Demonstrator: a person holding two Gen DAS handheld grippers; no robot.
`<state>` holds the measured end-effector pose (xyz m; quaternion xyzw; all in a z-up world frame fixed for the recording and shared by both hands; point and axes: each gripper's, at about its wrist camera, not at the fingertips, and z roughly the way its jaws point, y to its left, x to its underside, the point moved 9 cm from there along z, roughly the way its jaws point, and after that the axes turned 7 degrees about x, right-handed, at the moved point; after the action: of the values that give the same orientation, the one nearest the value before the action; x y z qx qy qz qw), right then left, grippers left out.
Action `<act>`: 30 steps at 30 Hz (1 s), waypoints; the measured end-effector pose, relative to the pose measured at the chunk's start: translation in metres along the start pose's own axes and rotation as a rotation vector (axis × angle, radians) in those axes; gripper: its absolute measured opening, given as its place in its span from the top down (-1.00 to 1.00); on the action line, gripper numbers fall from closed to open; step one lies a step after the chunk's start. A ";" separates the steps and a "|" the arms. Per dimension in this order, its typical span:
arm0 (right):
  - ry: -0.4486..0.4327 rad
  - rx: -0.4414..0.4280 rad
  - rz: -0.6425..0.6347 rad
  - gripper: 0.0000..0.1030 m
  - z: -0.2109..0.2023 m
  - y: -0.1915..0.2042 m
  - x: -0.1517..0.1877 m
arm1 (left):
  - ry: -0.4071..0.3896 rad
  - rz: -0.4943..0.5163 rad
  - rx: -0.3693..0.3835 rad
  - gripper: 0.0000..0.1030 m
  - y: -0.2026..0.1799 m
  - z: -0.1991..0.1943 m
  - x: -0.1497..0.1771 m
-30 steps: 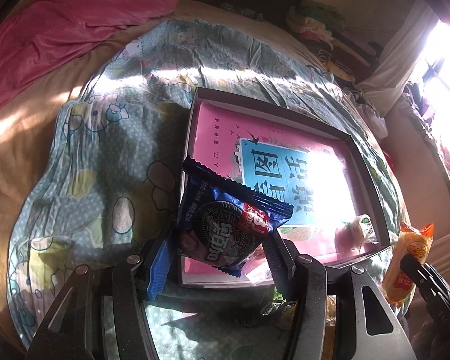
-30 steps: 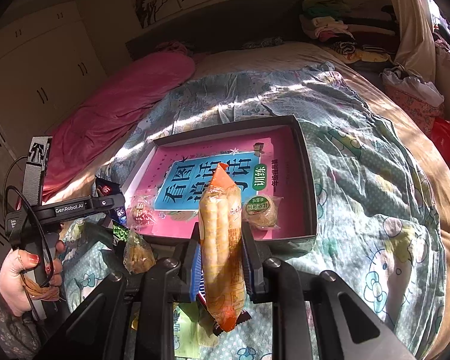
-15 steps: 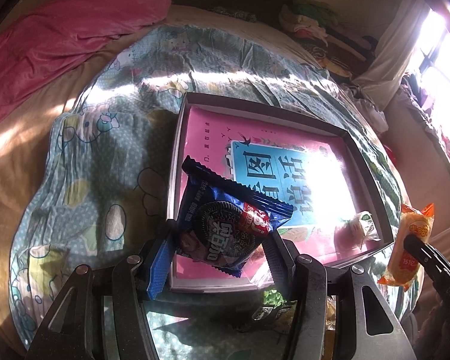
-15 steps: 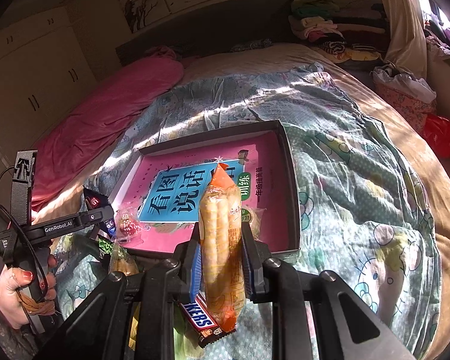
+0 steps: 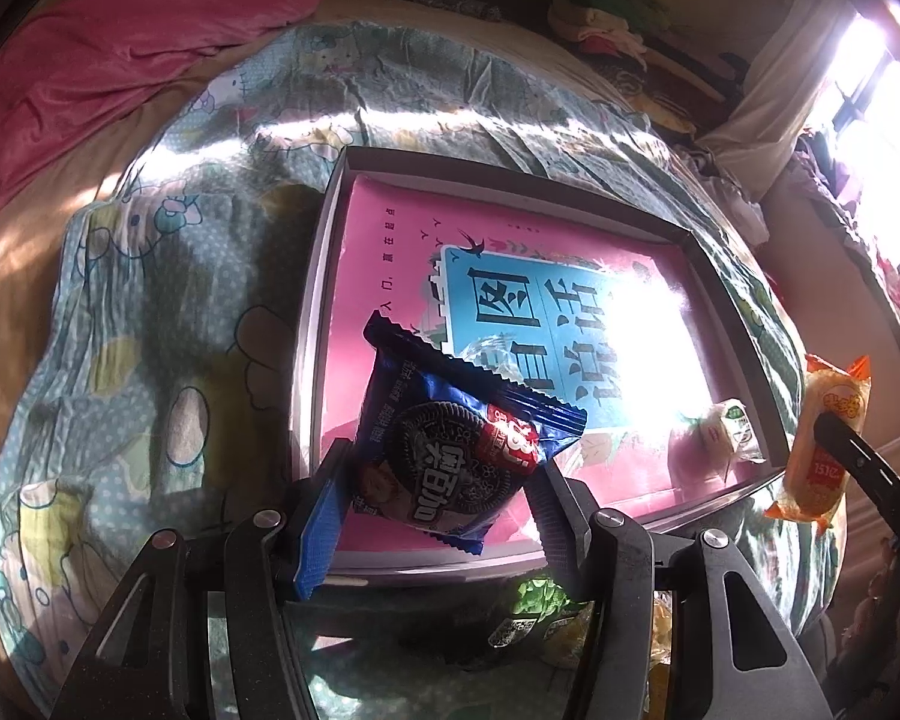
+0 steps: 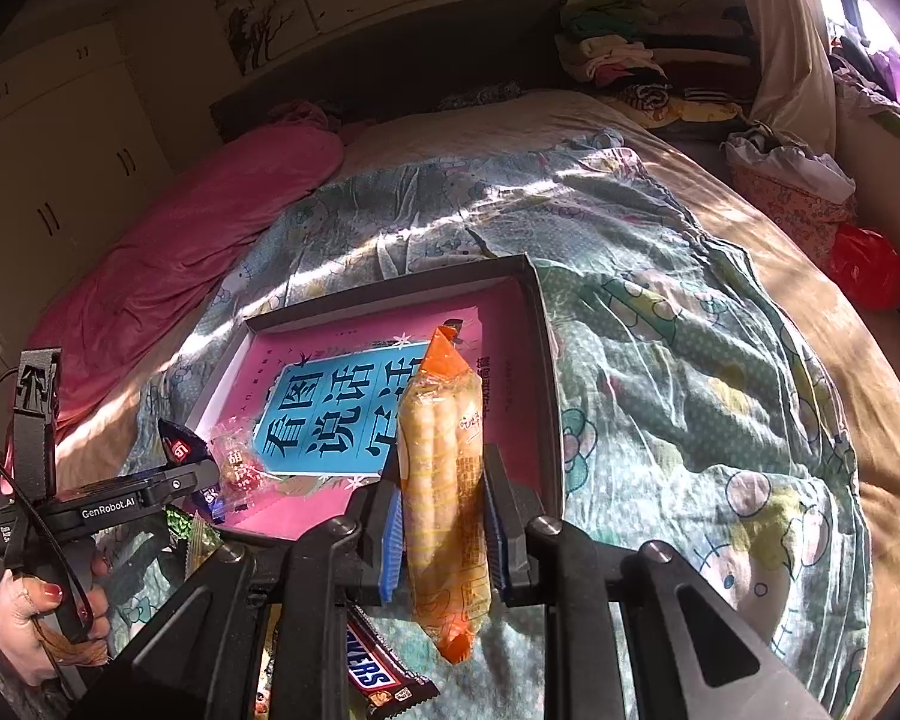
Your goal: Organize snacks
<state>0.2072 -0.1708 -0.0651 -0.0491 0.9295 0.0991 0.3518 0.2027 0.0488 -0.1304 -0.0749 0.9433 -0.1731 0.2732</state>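
- Slippage is the main worry for the left gripper (image 5: 444,504): its jaws stand partly open, clamped on the lower part of a blue cookie packet (image 5: 450,450), which hangs over the near edge of the shallow dark box (image 5: 324,276). The foil is glossy and most of the packet sticks out unsupported, so it could twist or slide out and land on the bedspread (image 5: 150,300) instead.
- Right gripper (image 6: 444,528): jaws closed tight on a long orange packet of biscuit sticks (image 6: 444,480), held upright over the box's near right corner. Hard pressure could crush the sticks inside.
- Landing spots are limited: a small wrapped sweet (image 6: 237,462) and a pale wrapped cake (image 5: 729,429) already lie on the pink book cover (image 5: 390,252) in the box, and a dropped packet could knock or cover them.
- Loose snacks, a Snickers bar (image 6: 378,678) among them, lie on the bed below the grippers and could be brushed aside.
- Compared with a second ago, both grips are unchanged. The box sits lower and nearer in the left view, and further left in the right view; the Snickers bar is now visible.
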 end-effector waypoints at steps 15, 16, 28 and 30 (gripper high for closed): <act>0.011 0.072 -0.011 0.55 0.034 -0.009 -0.008 | 0.013 -0.007 0.008 -0.13 0.000 0.002 0.003; 0.012 0.078 -0.014 0.55 0.036 -0.009 -0.008 | 0.012 -0.007 0.009 -0.13 0.000 0.002 0.003; 0.055 0.105 -0.021 0.55 0.058 -0.012 0.001 | 0.017 -0.006 0.016 -0.13 -0.001 0.002 0.007; 0.060 0.103 -0.015 0.55 0.059 -0.013 0.003 | 0.017 -0.006 0.017 -0.13 -0.001 0.002 0.006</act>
<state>0.2451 -0.1712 -0.1119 -0.0407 0.9431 0.0472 0.3267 0.1986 0.0459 -0.1351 -0.0742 0.9439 -0.1824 0.2652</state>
